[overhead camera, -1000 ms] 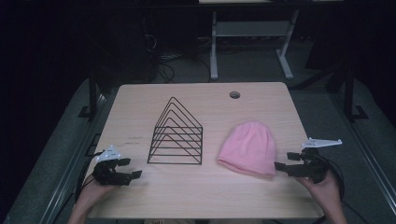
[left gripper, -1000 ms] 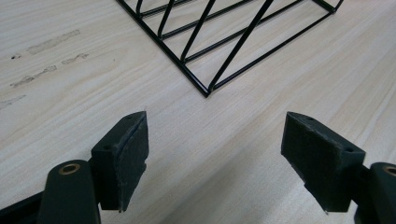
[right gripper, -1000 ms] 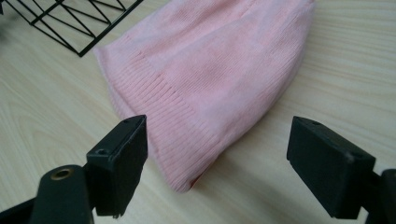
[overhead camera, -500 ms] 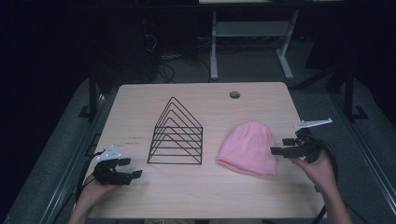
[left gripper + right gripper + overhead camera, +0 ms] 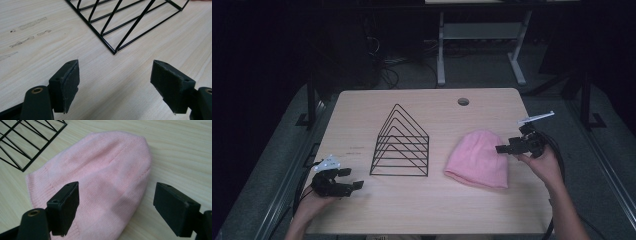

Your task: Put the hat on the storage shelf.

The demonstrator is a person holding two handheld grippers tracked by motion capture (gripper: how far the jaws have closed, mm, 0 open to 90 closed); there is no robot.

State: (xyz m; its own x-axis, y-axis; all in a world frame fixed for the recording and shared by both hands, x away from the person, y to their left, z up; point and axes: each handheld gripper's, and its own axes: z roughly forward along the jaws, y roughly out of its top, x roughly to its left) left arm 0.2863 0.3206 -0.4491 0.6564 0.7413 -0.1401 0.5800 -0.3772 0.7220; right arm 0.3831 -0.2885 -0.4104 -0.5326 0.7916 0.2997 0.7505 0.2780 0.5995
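A pink knit beanie lies flat on the wooden table, right of centre. My right gripper hovers open at the beanie's right edge, jaws pointing left over it. In the right gripper view the beanie spreads out under the wide-apart jaws. A black wire rack of nested triangles stands at mid-table. My left gripper rests open near the table's front left, nothing between its jaws. In the left gripper view the rack's near corner lies just ahead.
A round cable hole sits near the table's far edge. Faint scuff marks streak the wood left of the rack. Desk legs and cables stand on the dark floor beyond the table.
My right gripper has moved up and leftward from the table's right front to the beanie's right edge. The left gripper has stayed put.
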